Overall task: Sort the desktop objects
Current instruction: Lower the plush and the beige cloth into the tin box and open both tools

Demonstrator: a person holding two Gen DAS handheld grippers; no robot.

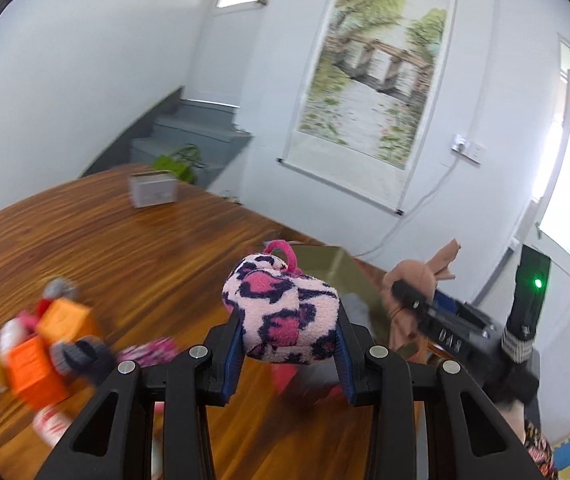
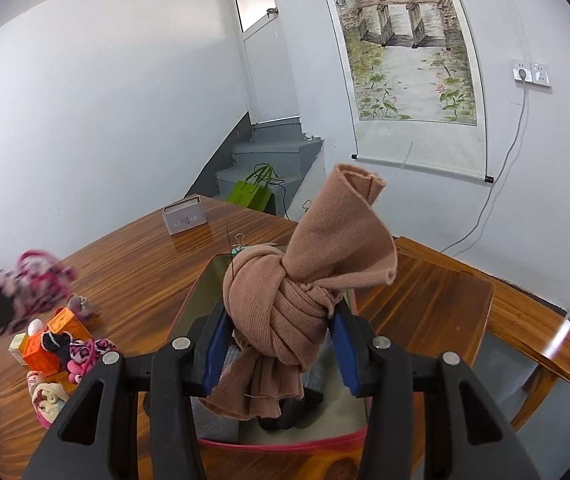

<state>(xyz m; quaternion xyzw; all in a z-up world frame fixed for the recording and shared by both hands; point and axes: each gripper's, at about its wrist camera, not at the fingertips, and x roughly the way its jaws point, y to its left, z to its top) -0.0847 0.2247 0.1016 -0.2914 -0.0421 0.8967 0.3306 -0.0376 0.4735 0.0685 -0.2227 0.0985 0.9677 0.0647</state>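
You are clamping a sock (image 1: 283,308) in the left gripper (image 1: 285,354) and a knotted stocking (image 2: 281,312) in the right gripper (image 2: 281,354) above the box (image 2: 205,292), where its loose tail risks snagging the box's near edge.

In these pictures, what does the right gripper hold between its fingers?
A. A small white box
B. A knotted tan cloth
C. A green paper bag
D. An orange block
B: in the right wrist view the right gripper is closed on a knotted tan cloth above the open box, while the orange blocks, the white box and the green bag stay apart from it.
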